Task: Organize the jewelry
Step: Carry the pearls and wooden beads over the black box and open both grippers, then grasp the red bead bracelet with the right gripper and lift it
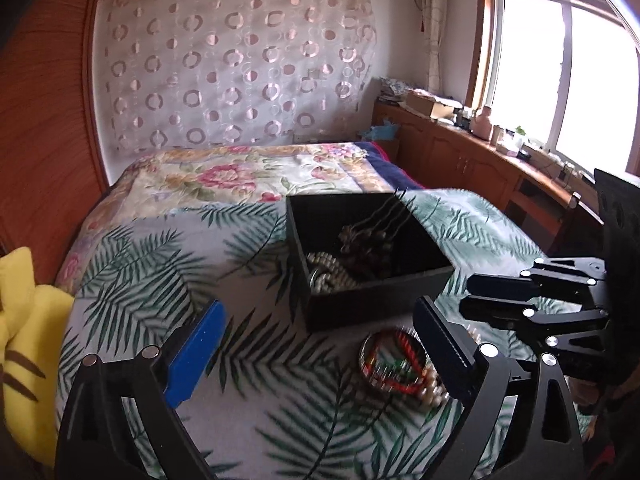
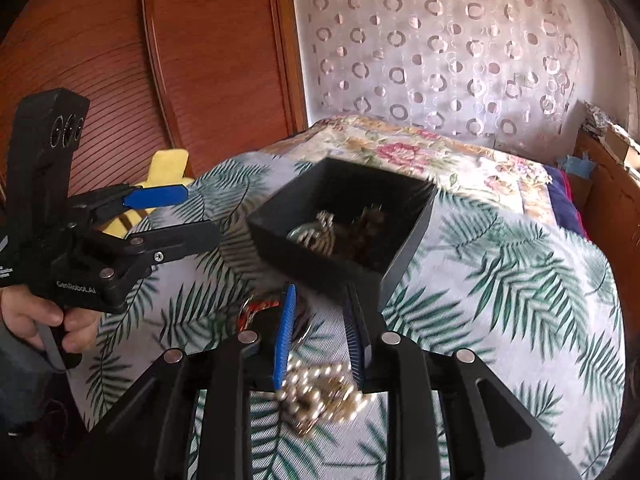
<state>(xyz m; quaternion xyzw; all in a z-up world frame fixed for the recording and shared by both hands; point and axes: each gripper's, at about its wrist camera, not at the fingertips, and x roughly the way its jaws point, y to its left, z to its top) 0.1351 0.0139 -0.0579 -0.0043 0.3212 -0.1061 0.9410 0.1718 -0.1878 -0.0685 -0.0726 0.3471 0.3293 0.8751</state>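
Observation:
A black open box (image 1: 372, 304) (image 2: 320, 268) sits on the leaf-print bedspread and holds beaded necklaces and dark jewelry (image 1: 360, 256). A red and green bracelet pile (image 1: 388, 364) lies just in front of the box. A pearl necklace (image 2: 320, 396) lies beside it, under my right gripper (image 2: 320, 312), whose fingers stand apart above the pearls. My left gripper (image 1: 320, 320) is wide open and empty, hovering in front of the box; it also shows in the right wrist view (image 2: 188, 216). The right gripper shows at the right in the left wrist view (image 1: 476, 296).
The bed has a leaf-print cover (image 1: 160, 280) and a floral blanket (image 1: 240, 176) behind. A yellow plush toy (image 1: 24, 344) lies at the left edge. A wooden wardrobe (image 2: 160, 60) stands left, and a wooden cabinet (image 1: 460, 156) under the window at right.

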